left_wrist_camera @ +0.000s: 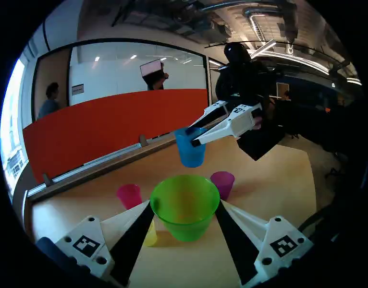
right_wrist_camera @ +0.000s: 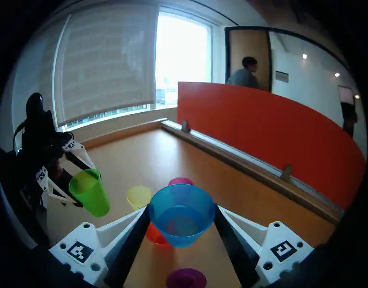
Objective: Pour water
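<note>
My left gripper (left_wrist_camera: 184, 206) is shut on a green cup (left_wrist_camera: 185, 211), held above the wooden table (left_wrist_camera: 280, 182). Beyond it, my right gripper (left_wrist_camera: 191, 136) is shut on a blue cup (left_wrist_camera: 190, 152), which hangs higher and roughly upright. In the right gripper view the blue cup (right_wrist_camera: 182, 221) sits between the fingers of the right gripper (right_wrist_camera: 182, 213). At the far left there, the green cup (right_wrist_camera: 90, 193) leans slightly in the left gripper (right_wrist_camera: 88, 189). I cannot tell whether either cup holds water.
Small cups stand on the table: pink (left_wrist_camera: 129, 194), purple (left_wrist_camera: 223, 183), yellow (right_wrist_camera: 139, 196), magenta (right_wrist_camera: 180, 182), orange (right_wrist_camera: 155, 235) and another purple one (right_wrist_camera: 186, 277). An orange partition (right_wrist_camera: 261, 129) runs along the table's far edge. People stand beyond it.
</note>
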`<move>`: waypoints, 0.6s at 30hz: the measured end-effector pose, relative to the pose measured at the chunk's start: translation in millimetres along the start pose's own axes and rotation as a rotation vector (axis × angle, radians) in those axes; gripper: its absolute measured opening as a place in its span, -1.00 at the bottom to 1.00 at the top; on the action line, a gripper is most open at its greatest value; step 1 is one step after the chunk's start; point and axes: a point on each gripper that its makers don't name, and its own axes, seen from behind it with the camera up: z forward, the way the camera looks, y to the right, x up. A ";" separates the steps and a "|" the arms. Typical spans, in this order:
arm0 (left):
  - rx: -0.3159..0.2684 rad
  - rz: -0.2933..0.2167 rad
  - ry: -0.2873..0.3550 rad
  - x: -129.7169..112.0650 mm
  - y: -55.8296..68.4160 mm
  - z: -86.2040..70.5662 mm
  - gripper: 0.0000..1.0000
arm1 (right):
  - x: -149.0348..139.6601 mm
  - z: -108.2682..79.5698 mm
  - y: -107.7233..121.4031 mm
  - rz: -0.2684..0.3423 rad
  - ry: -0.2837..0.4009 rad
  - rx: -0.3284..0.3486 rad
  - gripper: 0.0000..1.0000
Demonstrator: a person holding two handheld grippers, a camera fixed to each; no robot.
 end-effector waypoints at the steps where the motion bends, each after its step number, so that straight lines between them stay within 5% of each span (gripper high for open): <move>1: 0.000 0.001 0.002 0.8 0.4 -0.2 0.74 | 1.5 -1.5 -0.6 -0.001 0.008 -0.001 0.85; 18: 0.004 0.004 0.010 5.4 4.1 -0.9 0.74 | 8.0 -15.2 -5.5 -0.004 0.131 -0.030 0.85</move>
